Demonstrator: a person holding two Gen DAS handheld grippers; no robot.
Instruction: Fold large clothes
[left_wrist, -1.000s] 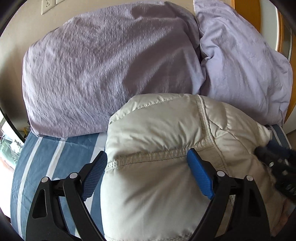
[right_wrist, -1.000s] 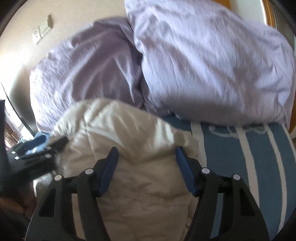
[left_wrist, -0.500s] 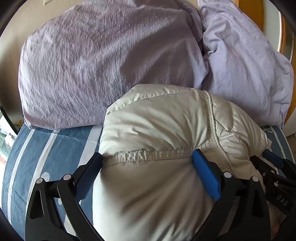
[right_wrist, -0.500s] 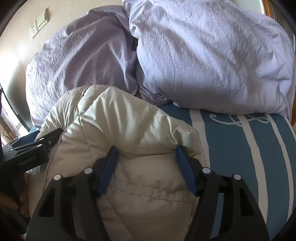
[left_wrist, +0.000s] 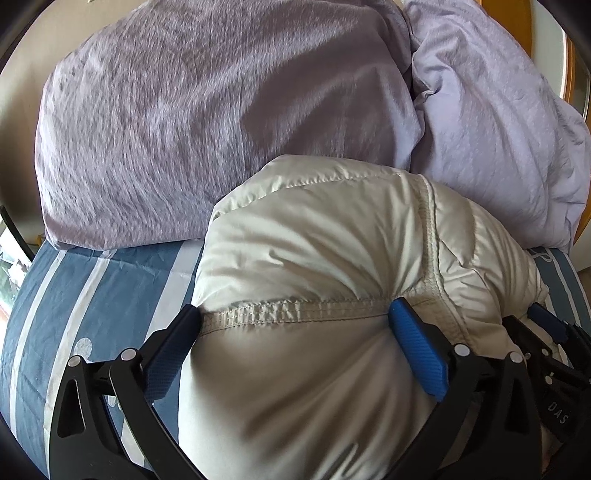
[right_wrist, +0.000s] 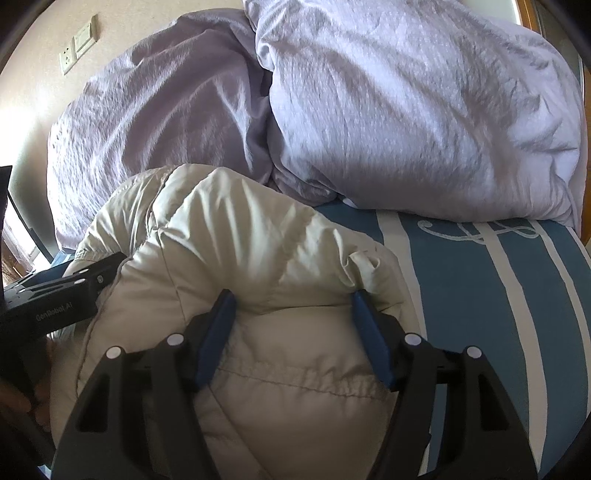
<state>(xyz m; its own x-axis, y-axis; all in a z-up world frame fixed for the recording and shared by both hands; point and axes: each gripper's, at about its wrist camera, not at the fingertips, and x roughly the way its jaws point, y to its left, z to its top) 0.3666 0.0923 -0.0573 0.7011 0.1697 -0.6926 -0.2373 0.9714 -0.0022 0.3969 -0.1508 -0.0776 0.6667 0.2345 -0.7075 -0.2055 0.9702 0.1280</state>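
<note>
A puffy cream down jacket (left_wrist: 317, 258) lies bundled on a blue striped bed sheet (left_wrist: 92, 284); it also shows in the right wrist view (right_wrist: 240, 240). My left gripper (left_wrist: 295, 314) has its jaws wide apart, pressed around a thick fold of the jacket at a stitched seam. My right gripper (right_wrist: 291, 299) also has its jaws wide apart around a thick bulge of the jacket. The right gripper shows at the right edge of the left wrist view (left_wrist: 546, 332). The left gripper shows at the left of the right wrist view (right_wrist: 66, 295).
Two lilac pillows (left_wrist: 221, 122) (left_wrist: 498, 140) lean against the wall behind the jacket; they also show in the right wrist view (right_wrist: 424, 110). Wall sockets (right_wrist: 79, 42) are at the upper left. Blue striped sheet (right_wrist: 498, 295) lies to the right.
Both grippers have pushed forward and down into the jacket, which now bulges more between the jaws. The pillows look closer.
</note>
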